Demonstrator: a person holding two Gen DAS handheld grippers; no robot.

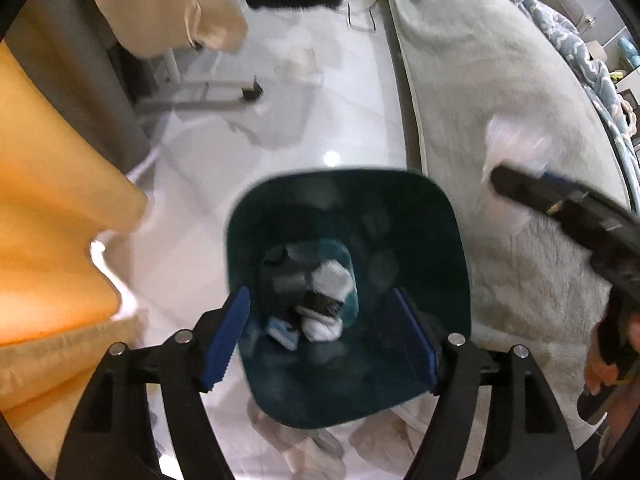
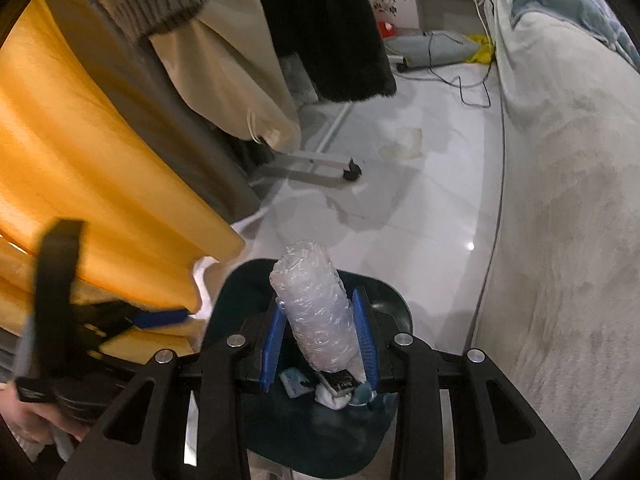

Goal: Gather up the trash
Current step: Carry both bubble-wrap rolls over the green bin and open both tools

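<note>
A dark teal bin (image 1: 420, 240) stands on the white floor right under my left gripper (image 1: 320, 292), whose blue pads (image 1: 228, 336) are open with nothing gripped. Inside the bin lie crumpled white tissues (image 1: 332, 280) and dark scraps. In the right wrist view my right gripper (image 2: 320, 300) is shut on a roll of clear bubble wrap (image 2: 316, 312), held above the bin (image 2: 384, 304) and its trash (image 2: 336, 392). The right gripper (image 1: 560, 208) with the blurred wrap (image 1: 516, 140) also shows in the left wrist view, and the left gripper (image 2: 160, 316) appears at the left of the right wrist view.
An orange curtain (image 2: 100, 160) hangs at the left. A clothes rack on a castor (image 2: 352, 170) carries beige and black garments. A bed with a pale fluffy blanket (image 2: 560, 200) runs along the right. Cables (image 2: 460, 80) and a translucent scrap (image 2: 404, 144) lie on the floor.
</note>
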